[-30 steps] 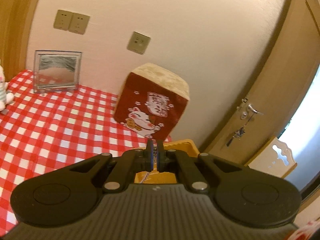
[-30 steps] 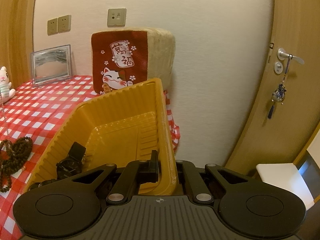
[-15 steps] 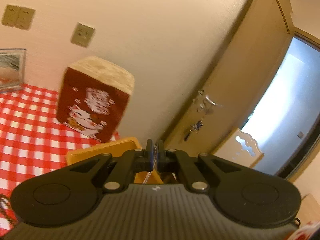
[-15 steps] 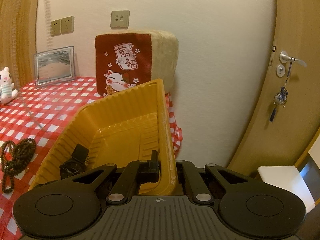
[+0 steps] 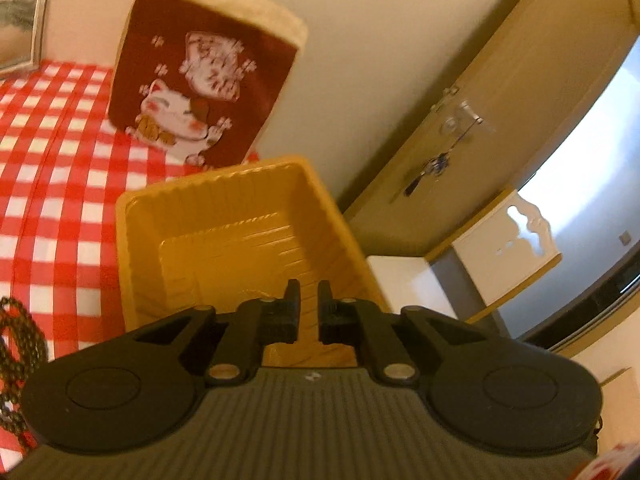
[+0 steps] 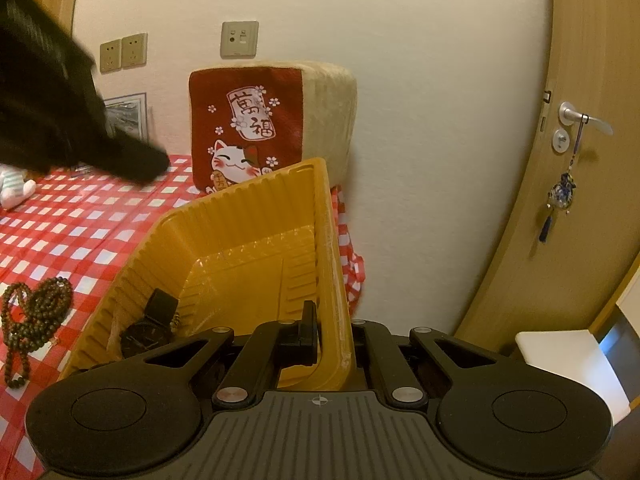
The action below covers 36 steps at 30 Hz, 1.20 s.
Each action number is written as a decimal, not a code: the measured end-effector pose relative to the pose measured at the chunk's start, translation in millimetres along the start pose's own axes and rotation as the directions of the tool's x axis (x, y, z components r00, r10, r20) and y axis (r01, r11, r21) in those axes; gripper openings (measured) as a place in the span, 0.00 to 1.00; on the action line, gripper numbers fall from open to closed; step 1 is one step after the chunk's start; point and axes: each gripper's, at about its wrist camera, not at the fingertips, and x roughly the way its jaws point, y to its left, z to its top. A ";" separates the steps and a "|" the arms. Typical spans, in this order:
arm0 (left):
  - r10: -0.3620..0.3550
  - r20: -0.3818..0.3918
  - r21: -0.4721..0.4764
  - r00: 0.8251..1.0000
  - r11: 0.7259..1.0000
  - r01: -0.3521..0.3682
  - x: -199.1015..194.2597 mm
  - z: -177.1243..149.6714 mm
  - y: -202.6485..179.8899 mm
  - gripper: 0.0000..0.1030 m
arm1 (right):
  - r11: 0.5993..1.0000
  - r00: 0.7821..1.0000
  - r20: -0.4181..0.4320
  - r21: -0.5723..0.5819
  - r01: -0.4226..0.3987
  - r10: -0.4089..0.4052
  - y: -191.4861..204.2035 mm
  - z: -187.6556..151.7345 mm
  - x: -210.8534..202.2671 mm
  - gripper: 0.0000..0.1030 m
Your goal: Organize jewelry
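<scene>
The left tool (image 5: 308, 298) hung over the near end of the yellow ribbed tray (image 5: 224, 240), its jaws slightly parted with nothing between them. Behind the tray stood a red lucky-cat cushion (image 5: 200, 76) on the checked tabletop (image 5: 60, 184). Dark beads (image 5: 16, 352) lay at the left edge.

The red cat cushion (image 6: 256, 128) bears a white tag reading 萬福.
</scene>
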 end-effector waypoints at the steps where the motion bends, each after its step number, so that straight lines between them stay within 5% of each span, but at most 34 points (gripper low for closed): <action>1: 0.016 0.003 0.003 1.000 1.000 -0.016 -0.1 -2.2 1.8 0.06 | 1.000 1.000 -0.001 0.000 0.000 0.000 0.0 0.1 0.2 0.04; 9: 0.159 0.080 0.040 0.984 0.986 -0.162 -26.6 -1.4 19.6 0.12 | 1.000 1.000 -0.006 0.004 0.001 -0.001 -0.6 0.2 2.2 0.04; 20: 0.415 0.077 0.024 0.907 0.908 -0.417 -60.2 -32.6 77.8 0.13 | 1.000 1.000 -0.008 0.006 0.000 0.000 -1.4 0.3 3.6 0.04; 28: 0.485 0.038 0.021 0.874 0.874 -0.486 -66.9 -70.0 98.5 0.13 | 1.000 1.000 -0.010 0.007 0.002 -0.002 -1.3 0.2 5.8 0.04; 36: 0.484 -0.006 0.095 0.875 0.872 -0.481 -48.8 -105.9 97.5 0.13 | 1.000 1.000 -0.015 0.011 0.003 -0.003 -1.9 0.6 7.2 0.04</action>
